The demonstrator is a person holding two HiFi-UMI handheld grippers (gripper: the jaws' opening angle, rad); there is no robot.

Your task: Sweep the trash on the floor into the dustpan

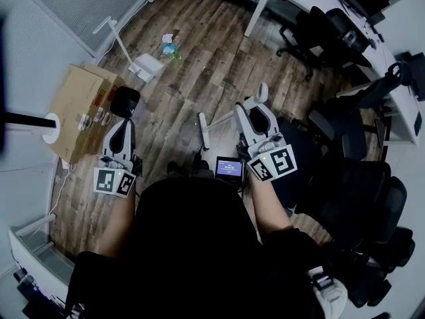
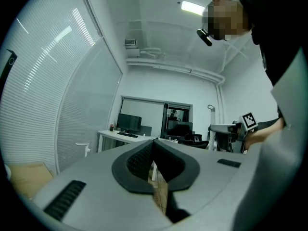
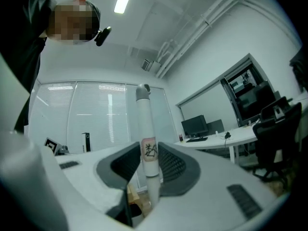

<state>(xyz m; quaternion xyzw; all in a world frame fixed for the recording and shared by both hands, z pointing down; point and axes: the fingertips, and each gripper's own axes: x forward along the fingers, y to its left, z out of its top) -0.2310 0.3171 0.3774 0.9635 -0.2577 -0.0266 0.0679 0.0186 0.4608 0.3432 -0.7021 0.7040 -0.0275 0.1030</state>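
In the head view my right gripper (image 1: 257, 105) is shut on the white broom handle (image 1: 227, 118), which slants down to the broom head (image 1: 204, 130) on the wood floor. The right gripper view shows that handle (image 3: 147, 129) upright between the pads, with a small label and a grey cap. My left gripper (image 1: 125, 105) is held out level on the left, jaws shut with nothing between them (image 2: 155, 150). The white dustpan (image 1: 147, 66) stands farther off with its long handle upright. Trash (image 1: 170, 46), crumpled paper and green-blue scraps, lies just beyond it.
A cardboard box (image 1: 83, 108) sits at the left beside a white round stand base (image 1: 50, 129). Black office chairs (image 1: 358, 178) crowd the right side. White desk legs (image 1: 257, 8) stand at the far end. A small screen (image 1: 229, 168) hangs at the person's chest.
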